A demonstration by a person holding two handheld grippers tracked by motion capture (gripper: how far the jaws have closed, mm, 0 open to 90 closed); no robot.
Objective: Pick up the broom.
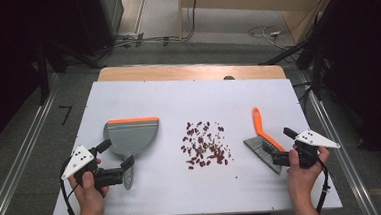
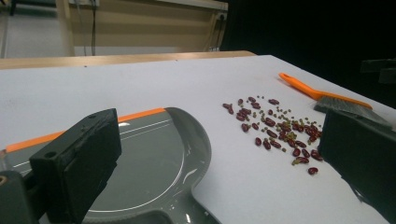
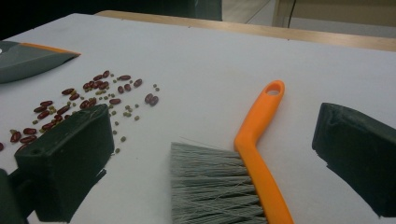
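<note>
A grey dustpan with an orange lip lies left of centre on the white tabletop, its handle pointing toward me. My left gripper is open, its jaws on either side of the pan's neck, and the pan lies low between them. A pile of red beans and small green seeds is scattered at the centre. On the right lies an orange-handled brush with grey bristles. My right gripper stands open astride the brush, near where the bristles meet the handle.
The white board rests on a wooden table whose far edge shows behind it. Metal rails run along both sides on the floor, and cables lie beyond the table. The beans lie between pan and brush.
</note>
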